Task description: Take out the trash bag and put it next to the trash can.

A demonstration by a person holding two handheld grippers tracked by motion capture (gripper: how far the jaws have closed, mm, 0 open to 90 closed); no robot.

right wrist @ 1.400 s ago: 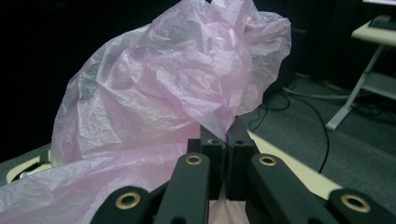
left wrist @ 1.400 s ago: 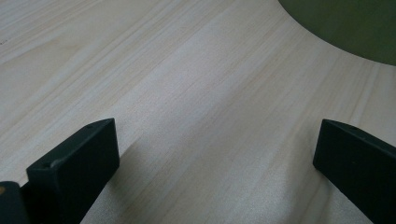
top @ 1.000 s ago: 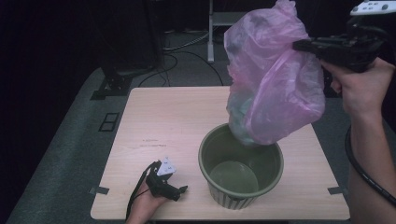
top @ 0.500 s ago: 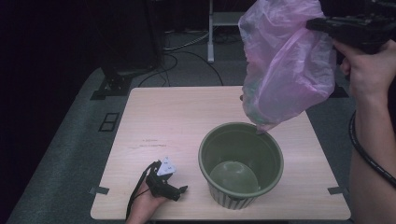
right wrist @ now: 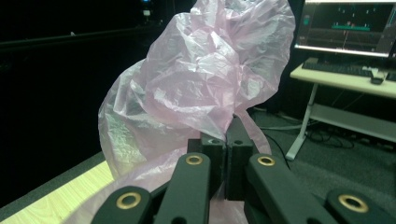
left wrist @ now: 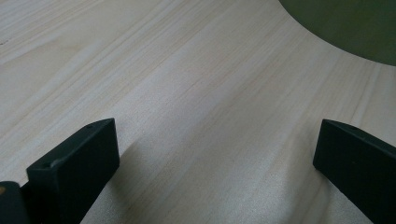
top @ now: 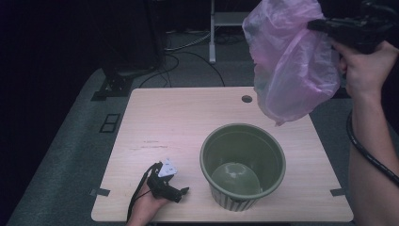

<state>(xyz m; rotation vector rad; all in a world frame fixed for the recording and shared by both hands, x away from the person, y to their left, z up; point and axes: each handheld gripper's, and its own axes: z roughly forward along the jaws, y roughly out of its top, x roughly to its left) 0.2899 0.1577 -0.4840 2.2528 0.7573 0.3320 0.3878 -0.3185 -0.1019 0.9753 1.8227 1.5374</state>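
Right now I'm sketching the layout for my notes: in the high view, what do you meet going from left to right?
Left gripper resting on the table → green pot → pink plastic bag hanging in the air → right gripper, its jaws shut on the bag.

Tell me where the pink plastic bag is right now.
In the high view the pink plastic bag hangs at upper right, pinched by the right gripper, above and just behind the green pot.
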